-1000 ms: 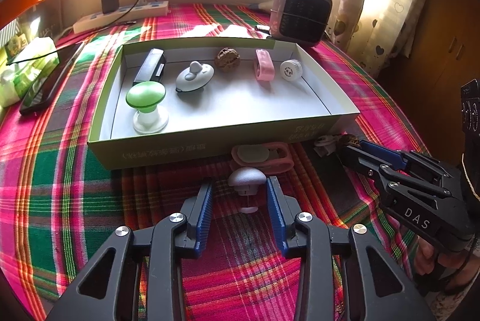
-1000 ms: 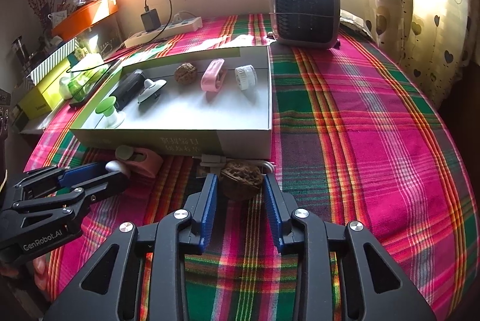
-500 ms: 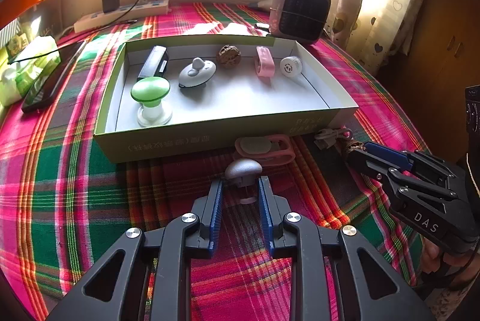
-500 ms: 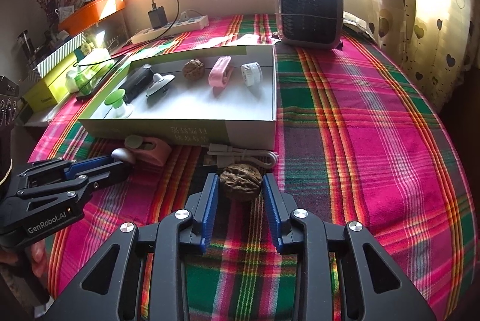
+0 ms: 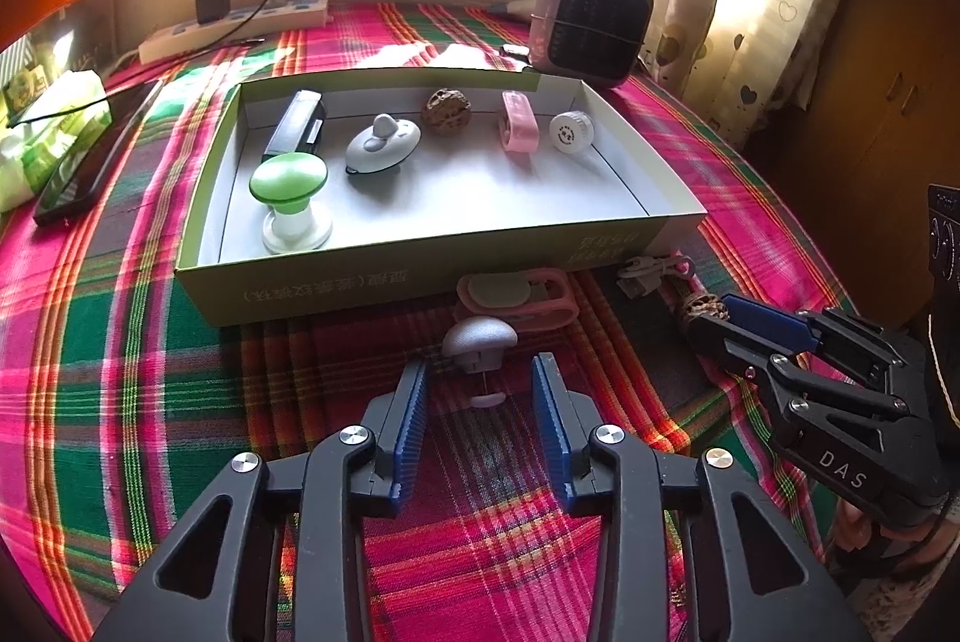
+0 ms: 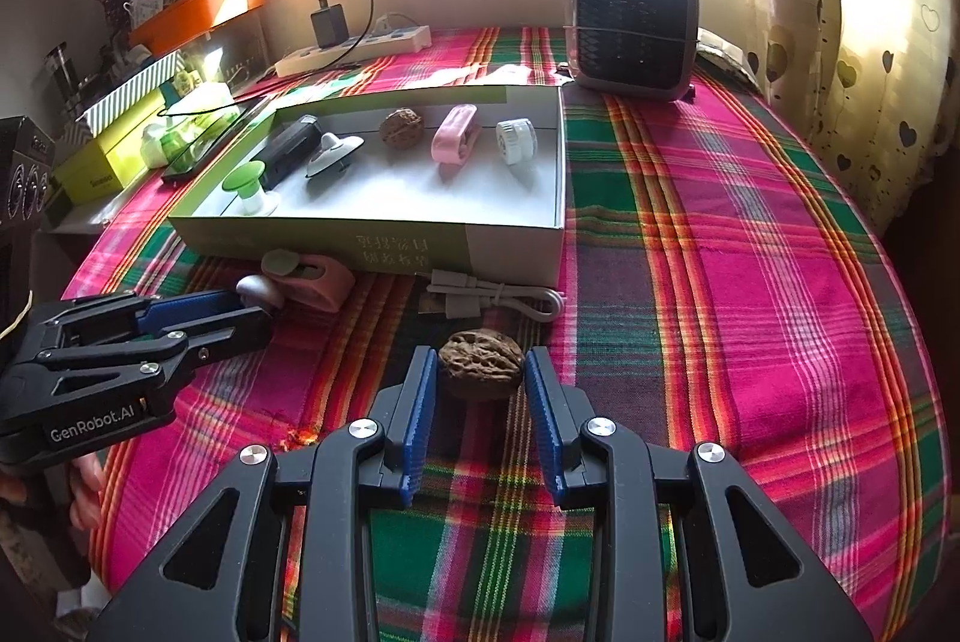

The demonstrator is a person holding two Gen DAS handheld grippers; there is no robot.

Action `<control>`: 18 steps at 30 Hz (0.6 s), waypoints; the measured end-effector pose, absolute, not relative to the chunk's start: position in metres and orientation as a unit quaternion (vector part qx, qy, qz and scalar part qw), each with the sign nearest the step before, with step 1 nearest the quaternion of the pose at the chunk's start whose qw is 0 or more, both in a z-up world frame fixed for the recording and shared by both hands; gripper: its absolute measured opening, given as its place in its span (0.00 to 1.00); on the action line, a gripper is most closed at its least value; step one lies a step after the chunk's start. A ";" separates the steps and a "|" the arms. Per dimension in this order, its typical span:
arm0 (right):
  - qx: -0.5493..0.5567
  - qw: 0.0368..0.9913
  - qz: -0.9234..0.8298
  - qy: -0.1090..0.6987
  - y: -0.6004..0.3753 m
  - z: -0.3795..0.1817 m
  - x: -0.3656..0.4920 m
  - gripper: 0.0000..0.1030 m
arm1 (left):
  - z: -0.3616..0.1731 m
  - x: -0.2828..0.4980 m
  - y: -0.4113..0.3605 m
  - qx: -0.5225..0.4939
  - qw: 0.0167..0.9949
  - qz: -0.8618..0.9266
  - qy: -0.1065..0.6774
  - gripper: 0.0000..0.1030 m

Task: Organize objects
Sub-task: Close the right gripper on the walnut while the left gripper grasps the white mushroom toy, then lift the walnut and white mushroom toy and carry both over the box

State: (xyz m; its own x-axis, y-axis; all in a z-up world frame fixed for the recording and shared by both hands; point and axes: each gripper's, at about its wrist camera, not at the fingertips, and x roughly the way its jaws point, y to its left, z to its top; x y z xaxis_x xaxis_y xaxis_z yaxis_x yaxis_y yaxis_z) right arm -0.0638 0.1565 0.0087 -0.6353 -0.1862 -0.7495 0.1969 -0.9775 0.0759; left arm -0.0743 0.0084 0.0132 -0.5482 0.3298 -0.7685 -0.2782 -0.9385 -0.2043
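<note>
Left claw: jaws have just been opening and now stand apart, with the grey mushroom-shaped knob between the blue pads and a visible gap on each side; the pads do not press on it. The knob stands on the plaid cloth covering the bench, just in front of a pink clip that lies against the near wall of the box.

Right claw: jaws narrow, one pad on each side of the walnut, which rests on the cloth. The pads sit at or very near its sides; whether they press on it cannot be told. A white cable lies between the walnut and the box wall.

Box contents, left to right in the left wrist view:
- green mushroom-shaped knob, upright, near the front left
- black rectangular item, along the back left
- grey lid with knob
- second walnut
- pink clip, on edge
- white round cap

Behind the box: a small heater at the right and a power strip at the left
</note>
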 end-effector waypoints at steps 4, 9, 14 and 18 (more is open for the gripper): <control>0.420 0.103 -0.901 0.010 0.155 0.005 -0.067 0.31 | 0.013 -0.078 0.012 -0.442 0.167 0.881 -0.021 0.34; 0.422 0.098 -0.901 0.012 0.154 0.003 -0.071 0.31 | 0.013 -0.085 0.013 -0.443 0.155 0.883 -0.019 0.34; 0.424 0.097 -0.901 0.010 0.154 0.003 -0.074 0.31 | 0.013 -0.086 0.013 -0.442 0.152 0.884 -0.015 0.34; 0.424 0.097 -0.901 0.011 0.154 0.003 -0.074 0.31 | 0.013 -0.085 0.015 -0.440 0.150 0.886 -0.009 0.30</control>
